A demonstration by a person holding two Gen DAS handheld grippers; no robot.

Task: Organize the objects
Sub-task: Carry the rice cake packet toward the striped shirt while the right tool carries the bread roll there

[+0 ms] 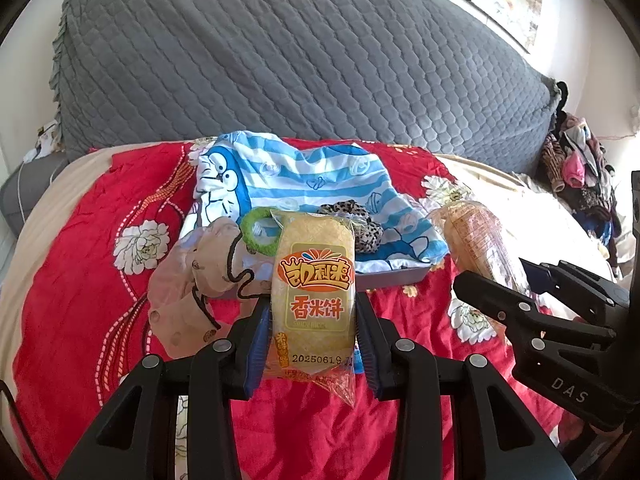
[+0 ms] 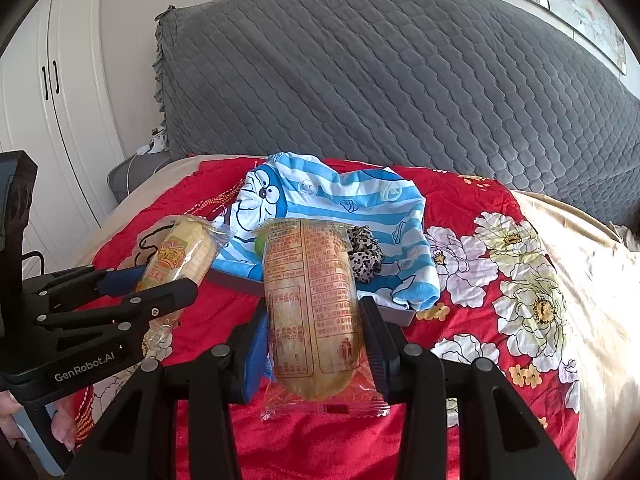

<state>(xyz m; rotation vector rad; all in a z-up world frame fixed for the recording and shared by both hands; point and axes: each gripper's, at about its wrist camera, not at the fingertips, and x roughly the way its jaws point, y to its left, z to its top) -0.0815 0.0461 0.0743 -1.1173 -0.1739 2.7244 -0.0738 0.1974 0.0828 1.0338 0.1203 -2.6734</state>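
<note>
While each gripper carries one packet, both hang above the red floral bedspread [image 1: 72,240] on the near side of the grey tray [image 2: 400,314], which serves as the landmark. Left gripper [image 1: 314,332]: jaws clamped on the sides of a rice cake packet [image 1: 312,292], label side to the camera, long axis running along the fingers and pointing toward the tray. Right gripper [image 2: 316,340]: jaws clamped likewise on a second rice cake packet [image 2: 312,300], printed back to the camera, long axis also aimed at the tray.

The tray lies just beyond both packets and is largely covered by a blue striped cartoon cloth [image 1: 312,184]. On that cloth rest a green ring [image 1: 256,232] toward the tray's left end and a leopard-print scrunchie [image 2: 364,256] toward its middle. A beige dotted garment [image 1: 192,280] lies against the tray's left end. A grey quilted headboard [image 1: 280,60] rises behind the tray.

Judged from this layout, the coming move is a short forward reach. The left packet fronts the tray's left half, the right packet its right half; neither hand appears clearly nearer. Free room on the tray cannot be told, since cloth hides its floor.
</note>
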